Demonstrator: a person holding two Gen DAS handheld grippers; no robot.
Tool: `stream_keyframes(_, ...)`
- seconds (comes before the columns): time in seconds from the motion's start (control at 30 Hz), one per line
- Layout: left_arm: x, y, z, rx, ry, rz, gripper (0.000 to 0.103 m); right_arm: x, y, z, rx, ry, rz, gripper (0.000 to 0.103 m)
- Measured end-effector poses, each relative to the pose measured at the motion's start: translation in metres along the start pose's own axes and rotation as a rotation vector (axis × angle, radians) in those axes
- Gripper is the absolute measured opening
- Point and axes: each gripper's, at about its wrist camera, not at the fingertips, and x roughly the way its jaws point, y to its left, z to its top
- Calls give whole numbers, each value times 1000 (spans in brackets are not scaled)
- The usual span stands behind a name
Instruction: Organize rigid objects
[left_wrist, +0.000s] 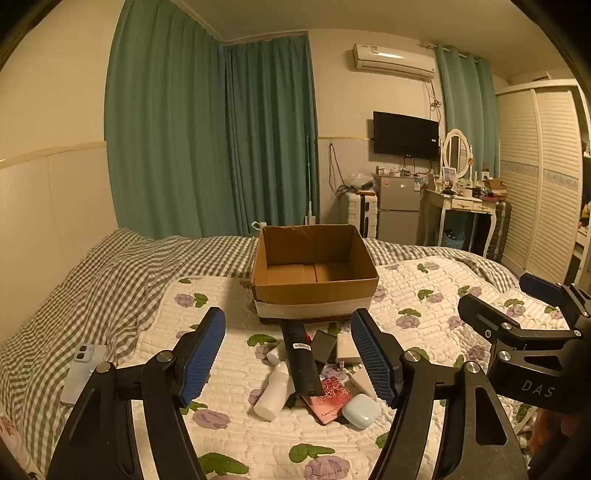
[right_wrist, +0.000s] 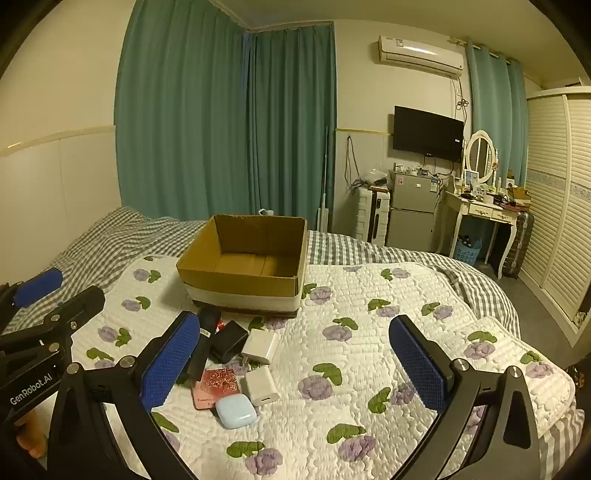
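At your far left a pale phone (left_wrist: 79, 373) lies face down on the checked sheet (left_wrist: 92, 280), well apart from everything else. Your left gripper (left_wrist: 288, 354) hangs above the flowered quilt (left_wrist: 229, 369) with its blue pads (left_wrist: 201, 354) spread wide and nothing between them. Framed in that gap is the clutter you are sorting: a white bottle (left_wrist: 273, 393) lying on its side, and just right of it a long black box (left_wrist: 301, 358) that runs from the pile up to the foot of the cardboard box (left_wrist: 314, 269). The cardboard box sits open on the quilt beyond the pile, and what shows of its floor is bare. Moving right, a small black box (right_wrist: 231, 341) leans against the long one, a white charger (right_wrist: 260, 345) lies beside it, and a second white adapter (right_wrist: 261, 386) rests nearer you. A pink card with a rose print (right_wrist: 216, 387) lies partly under the long box, and a pale blue earbud case (right_wrist: 236, 411) rests on its near corner, just beside the adapter. Your right gripper (right_wrist: 293, 363) is released as well, jaws wide, its left pad over the long black box's end and its right pad over bare quilt.
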Motion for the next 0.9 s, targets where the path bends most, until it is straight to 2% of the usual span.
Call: stream_keyframes(0.9,5,6,-3,-14,9,-7,73,-1,3,-2,-4,16,3,103)
